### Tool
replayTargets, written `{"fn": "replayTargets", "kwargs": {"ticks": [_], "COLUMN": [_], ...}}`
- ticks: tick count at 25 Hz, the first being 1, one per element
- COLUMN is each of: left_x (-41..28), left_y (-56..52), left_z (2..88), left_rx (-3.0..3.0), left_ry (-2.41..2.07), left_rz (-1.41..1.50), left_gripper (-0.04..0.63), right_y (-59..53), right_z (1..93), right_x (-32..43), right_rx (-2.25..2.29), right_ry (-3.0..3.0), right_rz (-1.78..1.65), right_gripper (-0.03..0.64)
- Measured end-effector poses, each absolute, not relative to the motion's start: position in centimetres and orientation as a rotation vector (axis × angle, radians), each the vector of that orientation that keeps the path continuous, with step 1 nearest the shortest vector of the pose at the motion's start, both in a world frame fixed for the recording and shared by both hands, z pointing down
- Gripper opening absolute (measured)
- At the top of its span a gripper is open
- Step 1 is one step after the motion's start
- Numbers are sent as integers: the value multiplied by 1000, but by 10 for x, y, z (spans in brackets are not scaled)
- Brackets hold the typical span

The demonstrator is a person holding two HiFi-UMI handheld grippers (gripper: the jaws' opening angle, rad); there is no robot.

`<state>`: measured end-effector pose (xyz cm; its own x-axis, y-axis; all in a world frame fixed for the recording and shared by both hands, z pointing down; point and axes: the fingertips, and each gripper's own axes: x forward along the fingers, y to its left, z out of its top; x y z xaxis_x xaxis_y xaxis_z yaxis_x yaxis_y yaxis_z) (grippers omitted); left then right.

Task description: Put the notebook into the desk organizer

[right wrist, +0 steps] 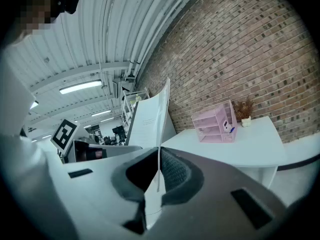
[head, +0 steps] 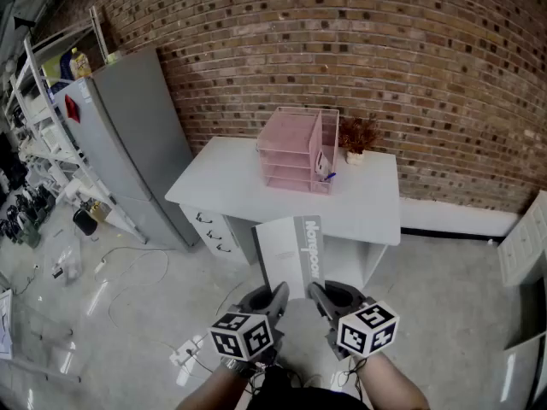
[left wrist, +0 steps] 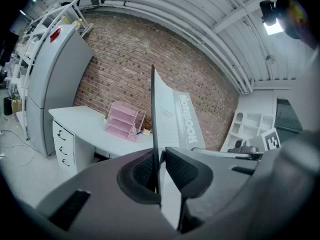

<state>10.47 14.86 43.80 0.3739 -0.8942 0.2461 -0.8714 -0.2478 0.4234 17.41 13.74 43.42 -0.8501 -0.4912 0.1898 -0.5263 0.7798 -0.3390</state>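
Observation:
A grey-white notebook [head: 291,253] is held level in the air in front of the white desk [head: 369,205], its lower edge pinched from both sides. My left gripper [head: 279,295] is shut on its near left corner and my right gripper [head: 316,293] is shut on its near right corner. In the left gripper view the notebook [left wrist: 172,120] stands edge-on between the pads of the left gripper [left wrist: 159,173]. The right gripper view shows the same sheet-like cover [right wrist: 149,120] clamped in the right gripper [right wrist: 159,178]. The pink tiered desk organizer [head: 297,150] [left wrist: 123,121] [right wrist: 216,123] stands on the desk near the brick wall, well beyond the notebook.
A small potted plant [head: 355,140] sits right of the organizer. A tall grey fridge [head: 128,139] stands left of the desk, with cluttered shelving [head: 41,118] beyond it. Cables and a power strip [head: 184,354] lie on the floor. A white cabinet [head: 523,244] is at the right edge.

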Motion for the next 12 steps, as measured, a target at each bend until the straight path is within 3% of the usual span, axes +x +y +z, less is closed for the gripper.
{"fn": "replayTargets", "kwargs": {"ticks": [12], "left_x": [90], "left_y": [145], "left_z": [438], "left_rx": [2140], "left_ry": [-1510], "left_rz": [-79], "left_gripper": [31], "right_y": [134], "right_z": [435], "right_x": [160], "right_rx": [825], "right_ry": [-2884], "right_rz": [606], "right_gripper": [14]}}
